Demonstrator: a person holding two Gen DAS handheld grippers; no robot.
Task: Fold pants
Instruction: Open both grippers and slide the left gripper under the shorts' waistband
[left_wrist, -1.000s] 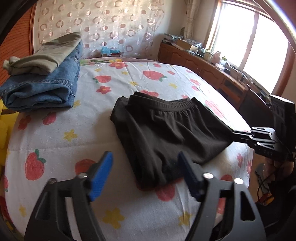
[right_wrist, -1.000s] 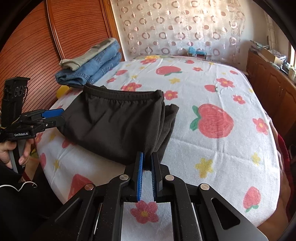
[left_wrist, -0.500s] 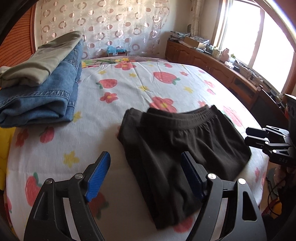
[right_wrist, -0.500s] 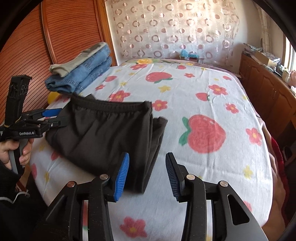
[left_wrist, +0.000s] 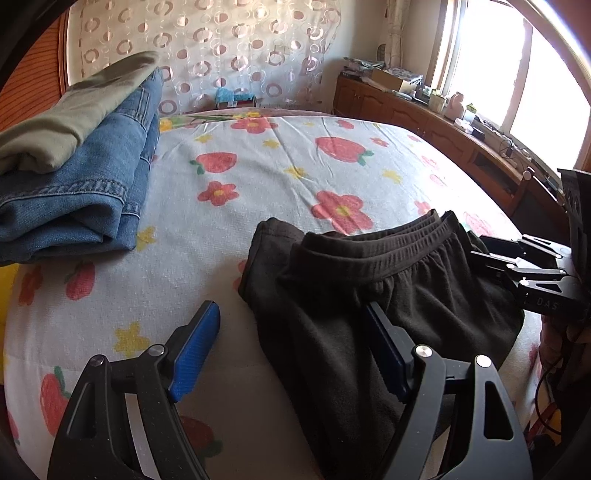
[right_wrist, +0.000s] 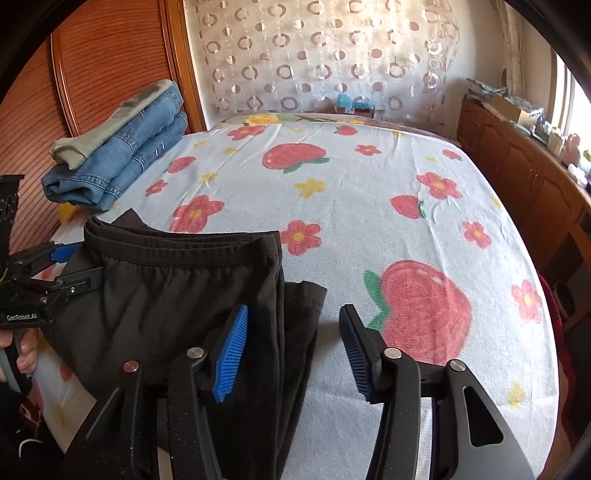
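Note:
Folded black pants (left_wrist: 354, 306) lie on the flowered bed sheet near its front edge, waistband facing the far side; they also show in the right wrist view (right_wrist: 177, 295). My left gripper (left_wrist: 291, 350) is open, its fingers straddling the pants' left edge. My right gripper (right_wrist: 293, 350) is open, straddling the pants' right edge. Each gripper shows at the other view's side: the right one (left_wrist: 517, 266) and the left one (right_wrist: 55, 273), both at the pants' ends.
A stack of folded blue jeans (left_wrist: 85, 192) with an olive garment (left_wrist: 74, 114) on top sits at the bed's far left, also in the right wrist view (right_wrist: 118, 158). A wooden cabinet (left_wrist: 424, 118) runs along the right under the window.
My right gripper let go of the pants' edge and opened. Both grippers moved forward and lower over the pants' two sides. The pants now lie flat.

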